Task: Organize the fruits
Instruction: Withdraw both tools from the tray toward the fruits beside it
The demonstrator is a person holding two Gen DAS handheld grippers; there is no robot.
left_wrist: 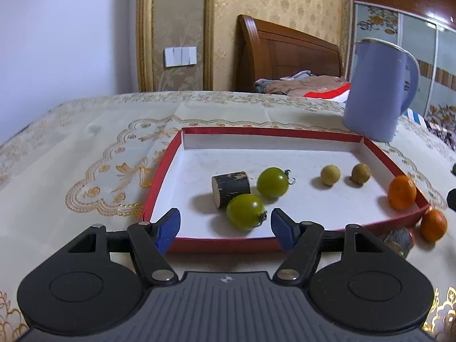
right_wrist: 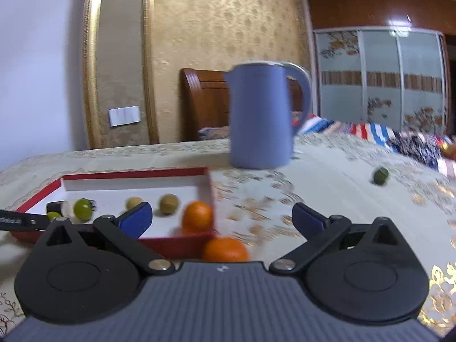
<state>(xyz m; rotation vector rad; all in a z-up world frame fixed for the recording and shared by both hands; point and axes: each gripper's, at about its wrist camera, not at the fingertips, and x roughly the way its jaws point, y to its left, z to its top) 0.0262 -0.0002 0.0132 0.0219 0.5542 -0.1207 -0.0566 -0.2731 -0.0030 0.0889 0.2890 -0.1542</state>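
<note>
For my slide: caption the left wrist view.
Open left gripper nears a red tray holding green tomatoes, with a blue jug behind.

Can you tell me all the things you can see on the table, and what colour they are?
tray: 1, red rim, white inside, on the tablecloth
green tomatoes: 2, in the tray
dark log piece: 1, in the tray beside them
tan round fruits: 2, in the tray
oranges: 2, one in the tray corner, one just outside
small green fruit: 1, alone on the cloth
jug: 1, blue, behind the tray
left gripper: open, empty
right gripper: open, empty
</note>
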